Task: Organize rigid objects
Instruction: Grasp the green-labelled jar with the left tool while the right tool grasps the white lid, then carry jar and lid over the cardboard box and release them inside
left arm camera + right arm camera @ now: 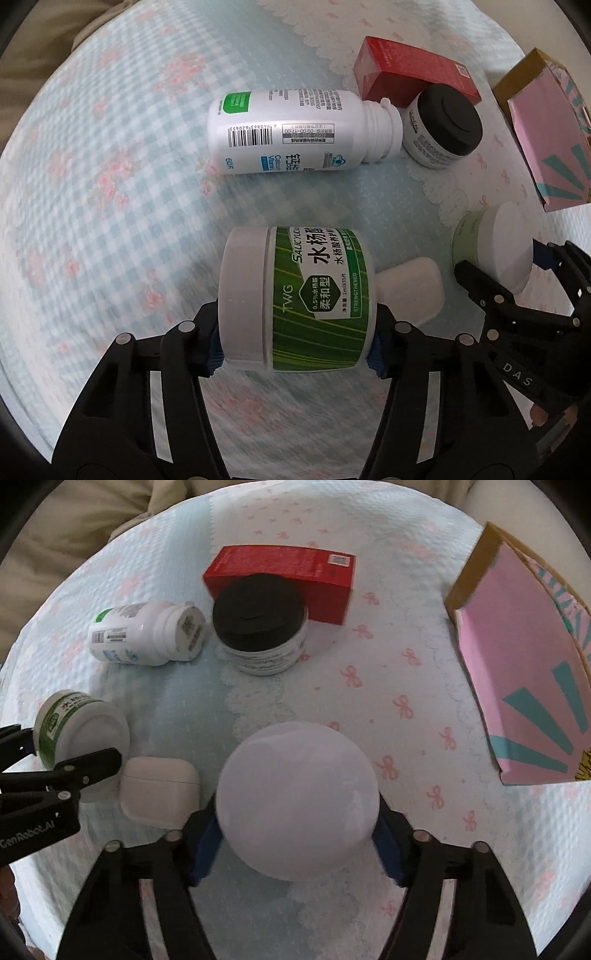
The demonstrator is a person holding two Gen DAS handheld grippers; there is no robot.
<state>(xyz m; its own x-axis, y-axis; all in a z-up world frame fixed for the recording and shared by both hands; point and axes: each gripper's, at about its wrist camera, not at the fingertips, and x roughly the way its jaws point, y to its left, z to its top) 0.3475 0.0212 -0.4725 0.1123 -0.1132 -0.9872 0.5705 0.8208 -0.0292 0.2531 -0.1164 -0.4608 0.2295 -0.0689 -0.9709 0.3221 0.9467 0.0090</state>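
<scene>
My left gripper is shut on a green-labelled white jar, held on its side above the bedspread; the jar also shows in the right wrist view. My right gripper is shut on a pale green jar with a white lid, which also shows in the left wrist view. A white pill bottle lies on its side. A black-lidded jar stands against a red box. A white earbud case lies between the grippers.
A pink box with teal stripes lies open at the right. Everything rests on a light blue checked bedspread with a pink-bow cloth. A beige pillow is at the far left.
</scene>
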